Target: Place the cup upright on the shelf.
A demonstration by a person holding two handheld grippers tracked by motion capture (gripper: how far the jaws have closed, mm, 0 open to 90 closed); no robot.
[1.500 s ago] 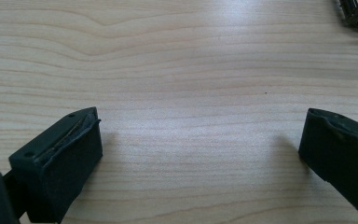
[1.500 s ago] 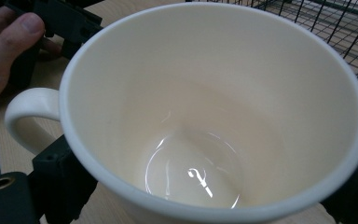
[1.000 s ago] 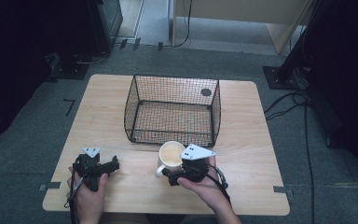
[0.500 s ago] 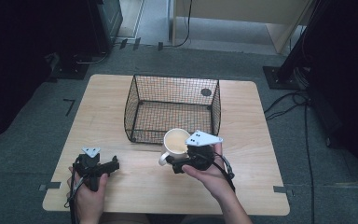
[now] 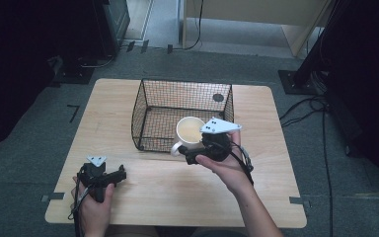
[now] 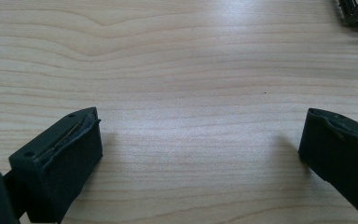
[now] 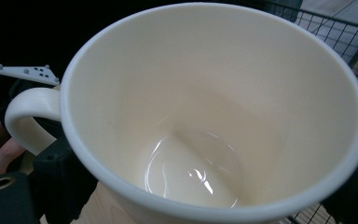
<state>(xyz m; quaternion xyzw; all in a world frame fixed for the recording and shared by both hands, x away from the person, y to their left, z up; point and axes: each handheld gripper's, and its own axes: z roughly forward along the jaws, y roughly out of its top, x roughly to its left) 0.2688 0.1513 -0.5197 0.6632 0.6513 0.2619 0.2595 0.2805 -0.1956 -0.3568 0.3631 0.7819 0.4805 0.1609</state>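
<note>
Pale wood makes up the surface (image 5: 143,192), which stands on a grey floor with a black wire basket (image 5: 158,111) set toward its far side. Clamped on a cream mug (image 5: 190,131), the right hand-held gripper (image 5: 197,154) holds it raised at the basket's near wall (handle (image 7: 28,114) pointing to the person's left, inside empty and glossy). Near the front left corner, the left hand-held gripper (image 5: 121,174) rests low with its jaws spread wide over bare wood, gripping nothing.

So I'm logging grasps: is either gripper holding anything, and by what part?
The right gripper holds the cream mug by its body, near the handle. The left gripper is open, holding nothing.
</note>
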